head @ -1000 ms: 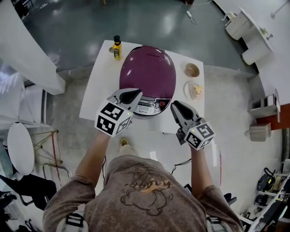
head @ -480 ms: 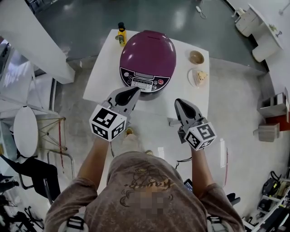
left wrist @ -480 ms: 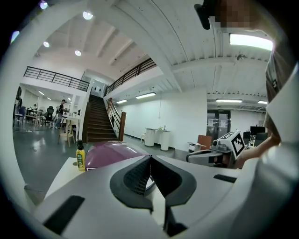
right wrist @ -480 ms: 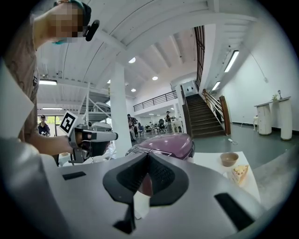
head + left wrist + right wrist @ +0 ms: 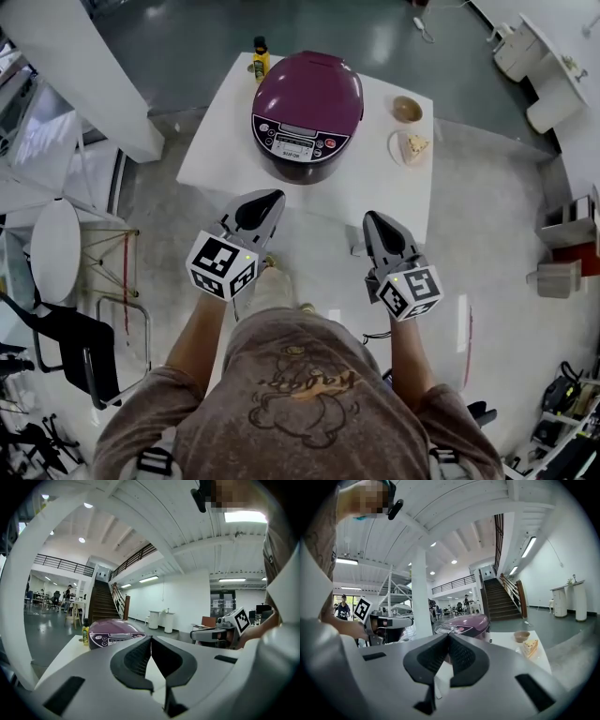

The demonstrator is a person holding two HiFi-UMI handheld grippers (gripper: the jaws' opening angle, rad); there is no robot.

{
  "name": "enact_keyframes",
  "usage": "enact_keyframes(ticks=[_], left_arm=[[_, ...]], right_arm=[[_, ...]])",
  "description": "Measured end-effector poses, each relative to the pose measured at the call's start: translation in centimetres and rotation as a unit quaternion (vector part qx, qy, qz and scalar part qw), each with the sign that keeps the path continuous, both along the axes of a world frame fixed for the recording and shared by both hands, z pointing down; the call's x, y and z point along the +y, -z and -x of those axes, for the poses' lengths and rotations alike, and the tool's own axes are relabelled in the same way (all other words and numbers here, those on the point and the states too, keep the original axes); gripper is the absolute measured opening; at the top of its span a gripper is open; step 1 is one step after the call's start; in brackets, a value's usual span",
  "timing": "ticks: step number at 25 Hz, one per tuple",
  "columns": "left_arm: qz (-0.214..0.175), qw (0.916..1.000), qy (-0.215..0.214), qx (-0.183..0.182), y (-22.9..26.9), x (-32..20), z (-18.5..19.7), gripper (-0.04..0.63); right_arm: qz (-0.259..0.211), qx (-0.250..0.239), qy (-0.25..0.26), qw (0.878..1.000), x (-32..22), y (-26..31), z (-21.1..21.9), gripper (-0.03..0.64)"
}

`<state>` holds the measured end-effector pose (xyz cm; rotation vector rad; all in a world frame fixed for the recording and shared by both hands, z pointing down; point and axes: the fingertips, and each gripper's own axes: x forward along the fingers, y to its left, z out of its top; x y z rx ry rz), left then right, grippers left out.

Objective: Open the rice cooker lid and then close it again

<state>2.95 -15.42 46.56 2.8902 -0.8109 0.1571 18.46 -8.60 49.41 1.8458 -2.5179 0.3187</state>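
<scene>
Left gripper and right gripper are hovering short of the table, jaws pressed together, gripping nothing; cooker is sitting with lid down.

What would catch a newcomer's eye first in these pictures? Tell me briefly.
The purple rice cooker, lid shut, dominates the middle of the white table. In the head view the left gripper and right gripper hover at the table's near edge, jaws together and empty. A yellow bottle stands behind the cooker's left; a bowl and cake on a plate sit to its right.
</scene>
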Motion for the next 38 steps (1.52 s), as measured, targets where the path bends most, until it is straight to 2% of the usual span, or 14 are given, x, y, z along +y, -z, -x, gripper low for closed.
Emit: enact_keyframes(ticks=[13, 23, 31, 38], left_arm=[[-0.004, 0.9988, 0.041, 0.027, -2.6, 5.0, 2.0, 0.021], [0.000, 0.9962, 0.079, 0.035, -3.8, 5.5, 4.4, 0.021], [-0.002, 0.9957, 0.085, 0.036, -3.2, 5.4, 4.2, 0.021], [0.006, 0.9942, 0.098, 0.044, -2.9, 5.1, 4.3, 0.021]], right_arm=[[-0.008, 0.003, -0.024, 1.000, 4.4, -2.1, 0.8, 0.002], [-0.003, 0.003, -0.021, 1.000, 4.5, -3.6, 2.1, 0.002], [0.001, -0.012, -0.030, 0.999, 4.7, -3.6, 1.8, -0.002], [-0.001, -0.002, -0.033, 0.999, 4.7, -3.4, 1.4, -0.002]])
